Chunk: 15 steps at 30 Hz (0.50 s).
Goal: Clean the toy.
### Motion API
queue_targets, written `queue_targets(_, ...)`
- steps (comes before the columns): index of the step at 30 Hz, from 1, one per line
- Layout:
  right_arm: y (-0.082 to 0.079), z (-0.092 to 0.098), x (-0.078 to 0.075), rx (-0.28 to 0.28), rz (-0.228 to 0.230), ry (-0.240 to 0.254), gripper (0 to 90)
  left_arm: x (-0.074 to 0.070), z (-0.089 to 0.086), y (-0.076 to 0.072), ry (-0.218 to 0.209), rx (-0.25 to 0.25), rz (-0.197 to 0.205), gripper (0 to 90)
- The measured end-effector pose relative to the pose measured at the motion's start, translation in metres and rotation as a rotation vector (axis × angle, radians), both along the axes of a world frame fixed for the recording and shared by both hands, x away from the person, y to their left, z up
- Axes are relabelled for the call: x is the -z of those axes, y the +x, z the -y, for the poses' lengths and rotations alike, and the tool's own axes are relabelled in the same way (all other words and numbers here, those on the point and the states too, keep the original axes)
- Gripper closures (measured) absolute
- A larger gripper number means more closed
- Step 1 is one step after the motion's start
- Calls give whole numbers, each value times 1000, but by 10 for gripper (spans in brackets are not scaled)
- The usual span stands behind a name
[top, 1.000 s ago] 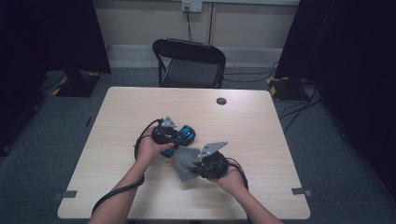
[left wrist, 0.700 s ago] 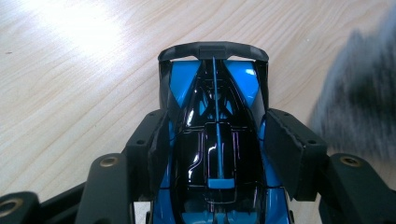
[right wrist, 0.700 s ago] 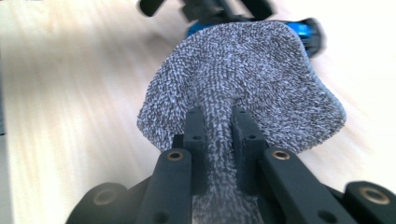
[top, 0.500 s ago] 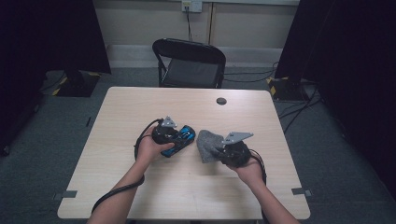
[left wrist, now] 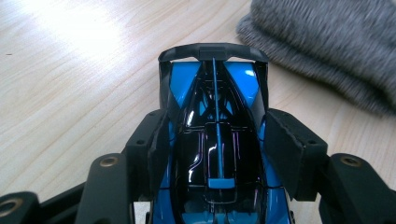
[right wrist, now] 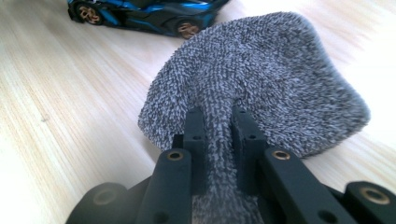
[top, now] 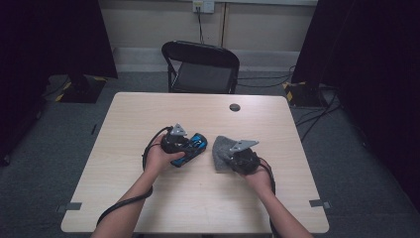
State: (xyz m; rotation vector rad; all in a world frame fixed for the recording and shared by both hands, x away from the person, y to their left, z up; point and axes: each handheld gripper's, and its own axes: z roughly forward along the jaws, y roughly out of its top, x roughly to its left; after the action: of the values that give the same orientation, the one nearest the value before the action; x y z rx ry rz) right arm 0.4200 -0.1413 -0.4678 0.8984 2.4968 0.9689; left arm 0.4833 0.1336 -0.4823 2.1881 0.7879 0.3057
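The blue toy car (left wrist: pixel 215 140) sits mid-table, clamped across its body by the left gripper (left wrist: pixel 217 144). Just beside it, the right gripper (right wrist: pixel 219 135) pinches a grey cloth (right wrist: pixel 261 79). For wiping well, keep the car pinned steady and bring the cloth flat over the bodywork.

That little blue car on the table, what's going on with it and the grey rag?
A person at a wooden table works a hand-held gripper in each hand. The left gripper has its fingers clamped on the sides of a blue and black toy car. The right gripper pinches a fold of a fuzzy grey cloth, which lies on the table just beside the car. It looks like a wiping job.
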Motion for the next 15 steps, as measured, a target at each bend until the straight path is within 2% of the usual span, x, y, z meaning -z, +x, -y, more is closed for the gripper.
queue_targets(5, -3, -28, 8, -58, -21, 0, 785, 0, -1, 0, 1, -2, 7, 416)
queue_targets(15, -9, -55, 8, -124, -50, 14, 785, 0, -1, -1, -4, -7, 2, 415)
